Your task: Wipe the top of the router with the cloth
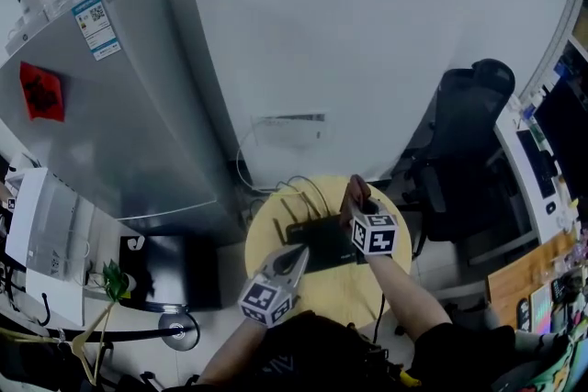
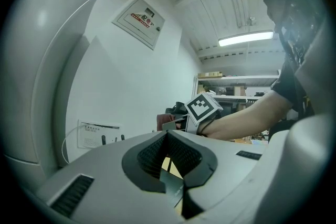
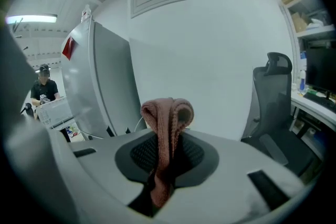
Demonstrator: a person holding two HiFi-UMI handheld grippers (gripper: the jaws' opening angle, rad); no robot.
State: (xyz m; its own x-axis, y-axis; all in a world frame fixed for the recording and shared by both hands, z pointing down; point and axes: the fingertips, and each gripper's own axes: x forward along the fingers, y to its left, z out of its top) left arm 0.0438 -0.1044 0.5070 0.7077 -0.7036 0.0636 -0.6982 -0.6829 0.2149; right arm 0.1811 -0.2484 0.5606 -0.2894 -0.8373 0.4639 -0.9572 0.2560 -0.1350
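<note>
Right claw (image 3: 167, 136) clamped the cloth (image 3: 167, 113) near the router (image 1: 320, 245). Left claw (image 2: 168, 136) was closed. A chair (image 1: 464, 133) stood beside the bench (image 1: 342, 291).

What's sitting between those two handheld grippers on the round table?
The black router lies between the left gripper and right gripper, shown in the head view.
</note>
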